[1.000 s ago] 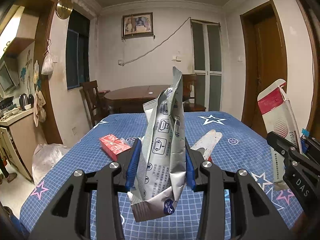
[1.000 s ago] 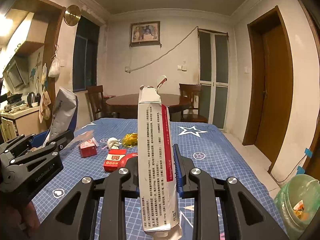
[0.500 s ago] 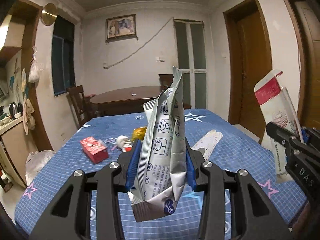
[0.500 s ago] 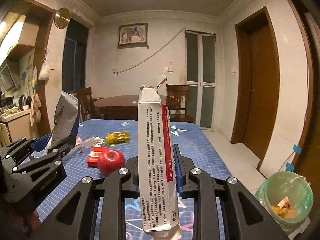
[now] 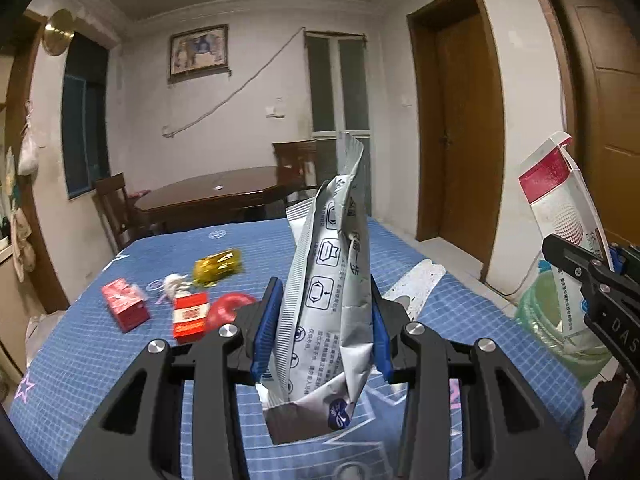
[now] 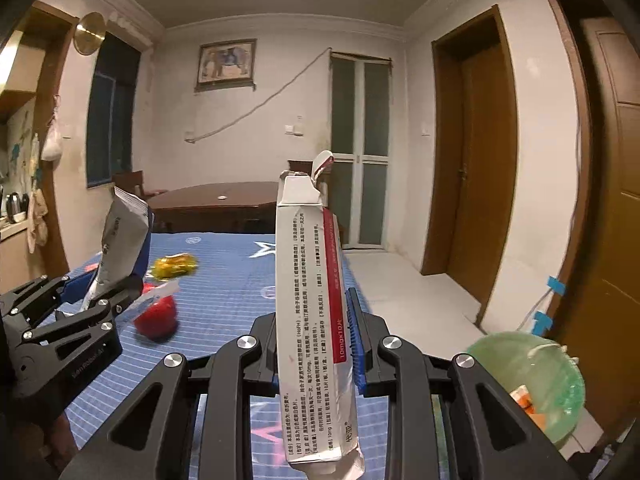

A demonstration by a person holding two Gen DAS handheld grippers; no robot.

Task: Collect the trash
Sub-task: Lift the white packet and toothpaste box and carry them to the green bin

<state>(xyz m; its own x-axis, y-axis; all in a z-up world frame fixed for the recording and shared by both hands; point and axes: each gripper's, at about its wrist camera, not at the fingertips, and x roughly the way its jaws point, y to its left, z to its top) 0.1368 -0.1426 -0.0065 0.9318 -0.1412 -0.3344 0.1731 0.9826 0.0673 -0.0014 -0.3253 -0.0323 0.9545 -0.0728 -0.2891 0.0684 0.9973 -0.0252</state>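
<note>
Only the left wrist view showed the two red boxes (image 5: pixel 125 309), the crumpled white scrap (image 5: pixel 173 282) and the flat white wrapper (image 5: pixel 418 285) on the blue-clothed bench (image 5: pixel 80 360); the right wrist view alone looked into the green-lined bin (image 6: pixel 532 384) on the floor, with orange scraps inside. Against the frames a second earlier, both views had swung rightward, so the bin had come further into sight and the yellow wrapper (image 5: pixel 218 267) had appeared in the left view. The left tongs (image 5: pixel 324 334) were clamped on an upright silver pouch (image 5: pixel 332 280). The right tongs (image 6: pixel 314 350) gripped a tall white-and-red carton (image 6: pixel 312 300), standing upright between the blue pads, with the bin lower right.
</note>
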